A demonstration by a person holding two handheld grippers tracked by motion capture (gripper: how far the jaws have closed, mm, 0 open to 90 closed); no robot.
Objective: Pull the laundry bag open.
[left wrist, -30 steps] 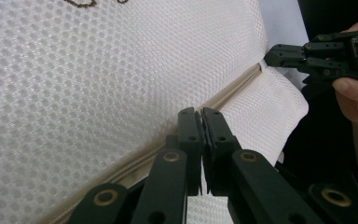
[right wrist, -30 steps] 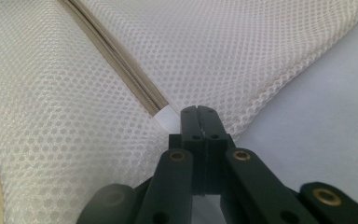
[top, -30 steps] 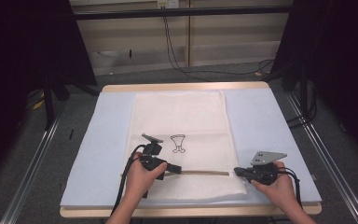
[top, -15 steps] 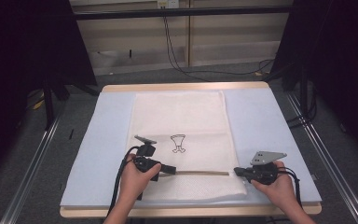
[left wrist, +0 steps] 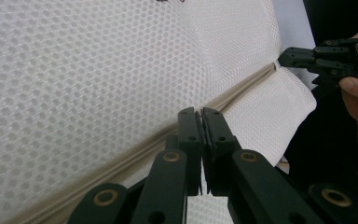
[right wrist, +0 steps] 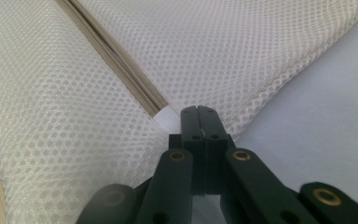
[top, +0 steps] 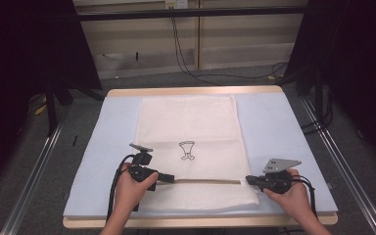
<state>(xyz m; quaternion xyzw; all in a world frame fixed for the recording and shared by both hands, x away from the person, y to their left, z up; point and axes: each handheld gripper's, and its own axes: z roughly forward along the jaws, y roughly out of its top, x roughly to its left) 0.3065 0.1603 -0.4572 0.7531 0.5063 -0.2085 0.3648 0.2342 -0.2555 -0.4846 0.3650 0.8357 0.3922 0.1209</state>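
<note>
A white mesh bag [top: 191,122] with a small black print [top: 187,149] lies flat on the light blue mat [top: 284,127]. Its beige zipper [top: 205,181] runs across the near end. My left gripper [top: 170,178] is shut at the zipper's left visible end. In the left gripper view its jaws [left wrist: 201,112] are pressed together over the zipper [left wrist: 242,88], and what they pinch is hidden. My right gripper [top: 248,180] is shut on the bag's right edge. In the right gripper view it [right wrist: 199,111] sits beside the zipper's white end tab [right wrist: 165,117].
The mat covers a wooden table [top: 196,91] whose front edge lies just under my hands. Metal rails [top: 34,181] run along both sides on the floor. Cables [top: 186,54] hang at the back wall. Bare mat lies left and right of the bag.
My left gripper has slid to the left along the zipper line, so a longer stretch of zipper shows between the two grippers. The right gripper has stayed put.
</note>
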